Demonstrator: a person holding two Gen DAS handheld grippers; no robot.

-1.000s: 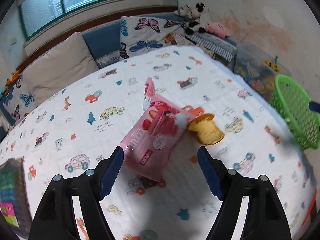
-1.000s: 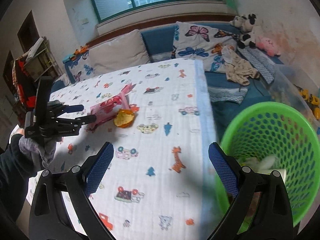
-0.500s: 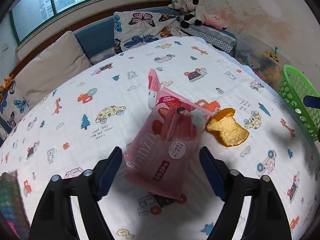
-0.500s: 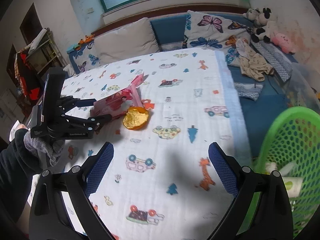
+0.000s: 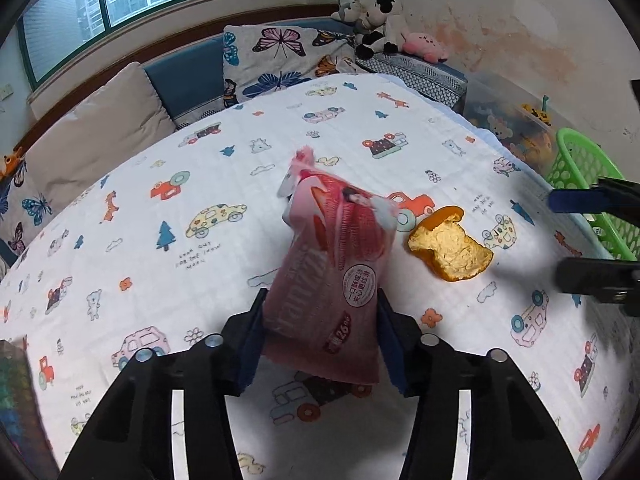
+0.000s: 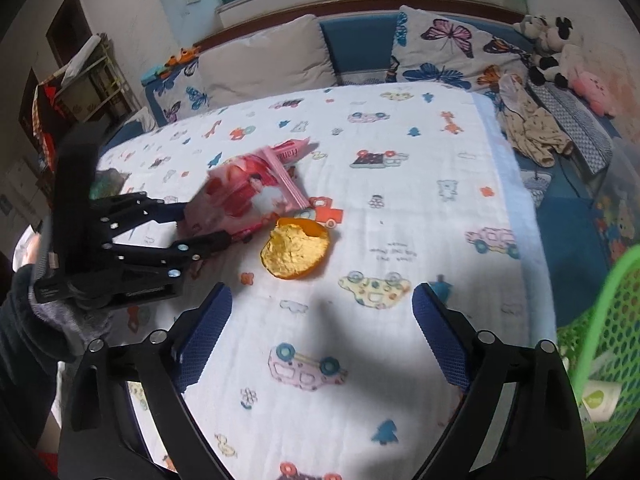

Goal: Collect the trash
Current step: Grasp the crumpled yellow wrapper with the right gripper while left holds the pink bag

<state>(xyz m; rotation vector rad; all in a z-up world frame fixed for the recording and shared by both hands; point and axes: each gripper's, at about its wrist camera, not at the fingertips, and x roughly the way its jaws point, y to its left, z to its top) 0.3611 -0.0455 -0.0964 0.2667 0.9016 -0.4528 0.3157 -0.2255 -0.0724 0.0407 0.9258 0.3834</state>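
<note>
the pink snack wrapper [image 5: 332,280] sat between the blue pads of the left gripper [image 5: 320,338], its lower end pinched from both sides and its torn top leaning away over the cartoon-print tablecloth [image 5: 200,184]. the pads pressed into the wrapper's edges, so the left fingers were closed on it. just beside it on the cloth lay the orange peel [image 5: 450,252], cupped side up and touched by nothing. the right gripper [image 6: 322,332] hung over the cloth short of the peel, its fingers spread wide with nothing between them.

the risk, as i judged it, was the thin, slippery film: gripped only at the edges, it could buckle and slide out on the way to the green basket [image 6: 600,344], or its tip could drag the peel aside.

the right wrist view showed what the left could not: the left gripper [image 6: 200,224] from the side, with the wrapper [image 6: 248,196] tilted up from the cloth, and paper trash already lying in the basket. the left wrist view alone showed both pads bearing on the wrapper, and the basket [image 5: 588,184] standing well apart at the table's far edge.
</note>
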